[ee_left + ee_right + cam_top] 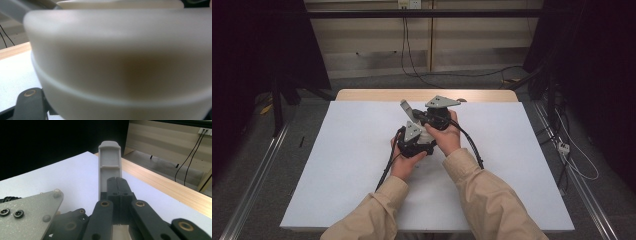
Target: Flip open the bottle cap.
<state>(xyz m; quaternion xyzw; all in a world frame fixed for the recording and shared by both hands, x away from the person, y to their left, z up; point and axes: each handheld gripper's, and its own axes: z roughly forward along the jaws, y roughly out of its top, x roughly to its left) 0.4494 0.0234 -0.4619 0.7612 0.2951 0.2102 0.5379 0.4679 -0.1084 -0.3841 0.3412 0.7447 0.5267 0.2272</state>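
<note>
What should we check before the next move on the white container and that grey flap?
1. Right tool jaws closed: ok, they meet with no gap.
2. Right tool holding the grey flap: cannot tell; the flap stands upright just behind the closed tips.
3. Left tool grip on the white container: cannot tell; the container sits right against the camera and the pads are hidden.
4. Room between the tools: not ok; they are crowded together at the middle of the table.
5. Cable free: ok; it trails back along the sleeve, off the container.
</note>
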